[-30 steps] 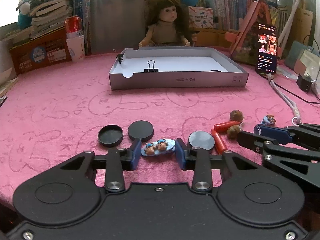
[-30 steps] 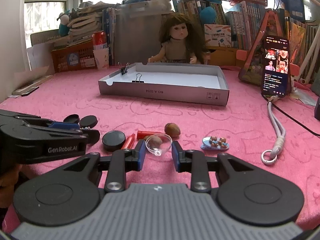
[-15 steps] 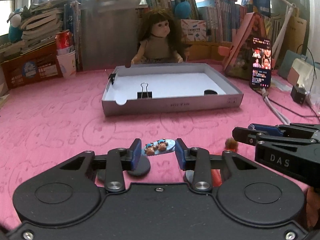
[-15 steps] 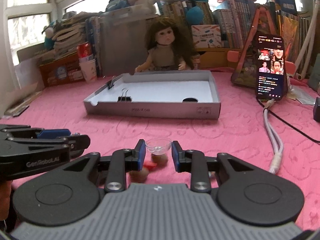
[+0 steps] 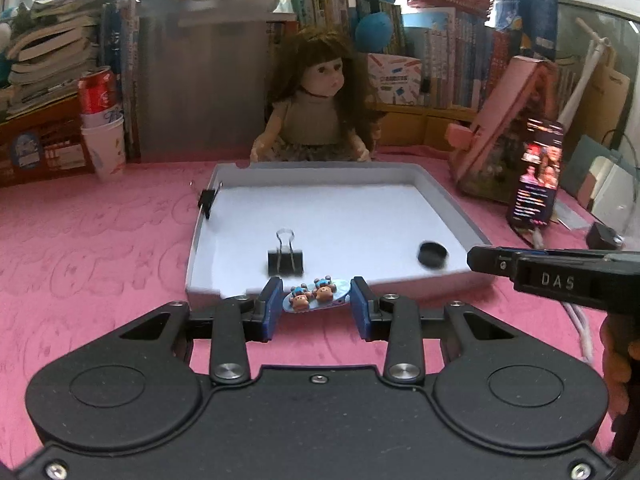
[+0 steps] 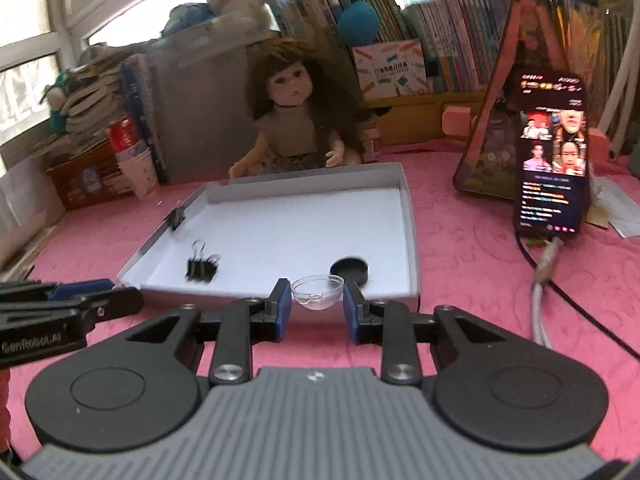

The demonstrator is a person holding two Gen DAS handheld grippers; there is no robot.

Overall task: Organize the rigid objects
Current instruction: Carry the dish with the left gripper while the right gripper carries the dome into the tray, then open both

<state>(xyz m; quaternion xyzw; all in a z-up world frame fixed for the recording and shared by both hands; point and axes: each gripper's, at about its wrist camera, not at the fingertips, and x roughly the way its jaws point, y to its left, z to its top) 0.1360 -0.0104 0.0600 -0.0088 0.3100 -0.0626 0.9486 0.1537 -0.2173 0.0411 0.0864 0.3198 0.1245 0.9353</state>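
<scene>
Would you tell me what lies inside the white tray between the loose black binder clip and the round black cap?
Nothing: the white tray floor between the binder clip and the black cap is bare, shown in both wrist views.

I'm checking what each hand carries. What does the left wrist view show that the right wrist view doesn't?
Only the left wrist view shows the bear hair clip clamped in the left gripper. Only the right wrist view shows the clear plastic dome clamped in the right gripper. Both show the white tray, holding a binder clip and a black cap, and the doll behind it.
</scene>
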